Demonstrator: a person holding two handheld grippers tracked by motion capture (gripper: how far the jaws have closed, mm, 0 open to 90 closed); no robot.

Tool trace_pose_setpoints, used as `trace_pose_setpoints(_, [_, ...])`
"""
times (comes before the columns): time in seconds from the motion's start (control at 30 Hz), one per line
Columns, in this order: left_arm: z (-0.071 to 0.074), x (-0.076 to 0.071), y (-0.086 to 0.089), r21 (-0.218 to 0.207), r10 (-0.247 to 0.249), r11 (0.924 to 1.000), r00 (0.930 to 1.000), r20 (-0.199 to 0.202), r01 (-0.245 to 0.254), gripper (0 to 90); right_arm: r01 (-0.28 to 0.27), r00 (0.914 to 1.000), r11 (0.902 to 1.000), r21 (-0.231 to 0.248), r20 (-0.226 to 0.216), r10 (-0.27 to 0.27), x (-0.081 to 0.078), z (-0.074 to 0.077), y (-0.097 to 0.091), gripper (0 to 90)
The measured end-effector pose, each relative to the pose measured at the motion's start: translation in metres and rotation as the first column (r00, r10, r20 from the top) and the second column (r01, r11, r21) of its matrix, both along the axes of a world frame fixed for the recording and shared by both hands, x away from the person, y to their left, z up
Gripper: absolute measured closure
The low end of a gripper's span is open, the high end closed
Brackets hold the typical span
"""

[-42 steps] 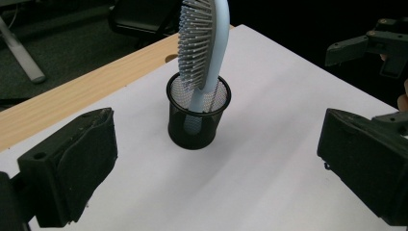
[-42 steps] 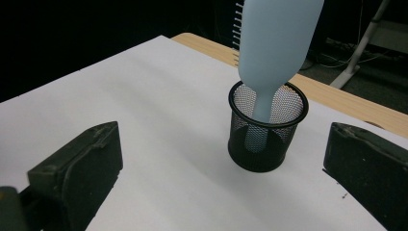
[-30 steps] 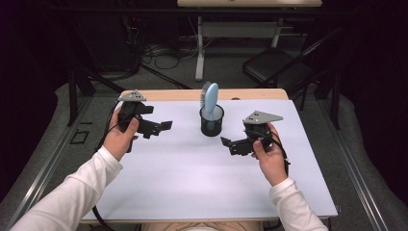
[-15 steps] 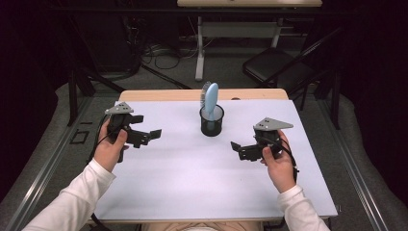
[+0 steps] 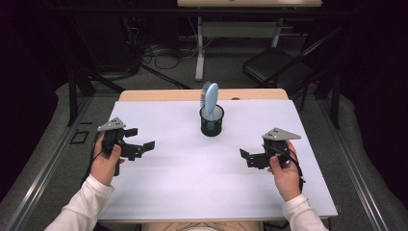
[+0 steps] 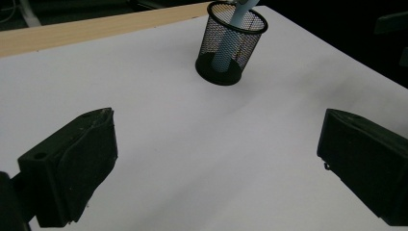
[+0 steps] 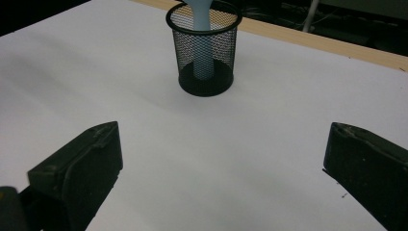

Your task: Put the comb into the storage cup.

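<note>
Thing: a pale blue hairbrush (image 5: 210, 97) stands handle-down in a black mesh cup (image 5: 211, 121), at the far middle of the white counter (image 5: 192, 192).
Long axis: the hairbrush rises almost upright out of the cup, head on top, bristles facing 9 o'clock in the high view; its handle reaches the cup floor in both gripper views.
My left tool (image 5: 140, 146): spread wide, holding nothing, hovering over the counter's left side.
My right tool (image 5: 249, 157): spread wide too, holding nothing, over the right side.
Bearing from left tool: the cup lies toward 2 o'clock on the counter; in the left gripper view it sits up at 12 to 1 o'clock, beyond my jaws (image 6: 222, 45).
Bearing from right tool: the cup lies toward 10 to 11 o'clock; in the right gripper view it sits near 12 o'clock, a little left of centre (image 7: 204, 53).
Nearer hand: I judge them about level, both well apart from the cup.
Judgement: the upright head calls for a sideways pinch above the rim.
</note>
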State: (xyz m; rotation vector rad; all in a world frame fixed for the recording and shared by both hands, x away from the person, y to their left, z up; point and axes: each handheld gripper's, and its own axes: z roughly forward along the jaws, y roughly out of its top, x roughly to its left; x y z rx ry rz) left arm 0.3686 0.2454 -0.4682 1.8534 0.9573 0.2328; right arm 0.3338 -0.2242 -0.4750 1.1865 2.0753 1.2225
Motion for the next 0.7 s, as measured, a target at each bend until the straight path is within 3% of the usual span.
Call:
trace_pose_setpoints(0.33, [-0.020, -0.006, -0.004, 0.039, 0.010, 0.9992, 0.9997, 0.022, -0.011, 0.6, 0.027, 0.9996, 0.9996, -0.008, 0.012, -0.027, -0.003, -0.016, -0.008, 0.0])
trace_pose_setpoints(0.5, [-0.028, -0.008, -0.004, 0.006, 0.019, 0.9998, 0.9996, 0.019, -0.019, 0.7, 0.040, 0.9991, 0.9992, 0.002, 0.015, -0.040, -0.004, -0.020, -0.011, 0.0])
trace_pose_setpoints(0.7, [-0.038, -0.010, -0.002, 0.003, 0.021, 0.9998, 0.9992, 0.032, -0.022, 0.6, 0.057, 0.9981, 0.9983, 0.008, 0.024, -0.057, -0.004, -0.026, -0.013, 0.0])
